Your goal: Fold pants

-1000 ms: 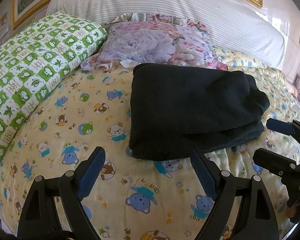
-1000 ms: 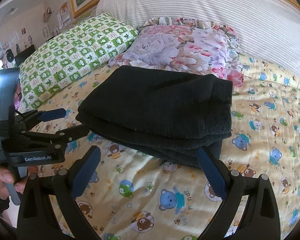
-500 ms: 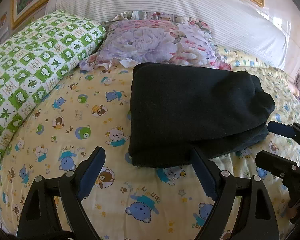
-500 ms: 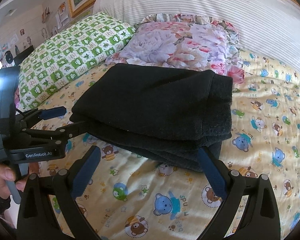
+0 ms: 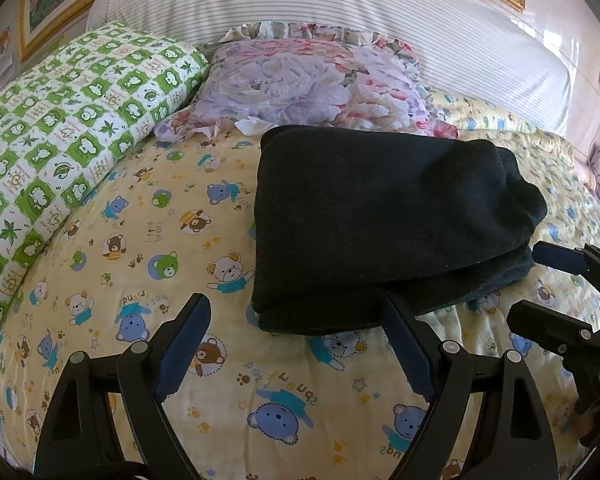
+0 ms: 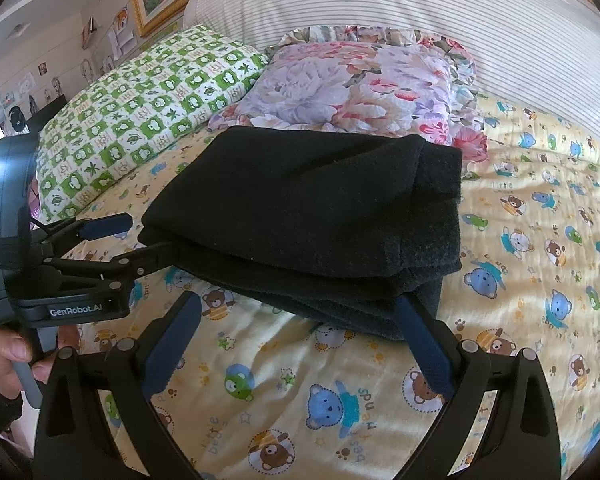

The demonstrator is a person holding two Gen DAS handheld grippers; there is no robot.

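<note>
I see the folded black pants (image 5: 380, 220) mid-frame on the teddy-bear sheet (image 5: 140, 240). My left gripper (image 5: 296, 344) and right gripper (image 6: 300, 340) are both spread wide, seemingly touching nothing.

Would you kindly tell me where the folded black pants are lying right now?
In both wrist views the folded black fleece pants lie mid-bed on the yellow bear-print sheet, just in front of the floral pillow, right of the green checked pillow.
</note>
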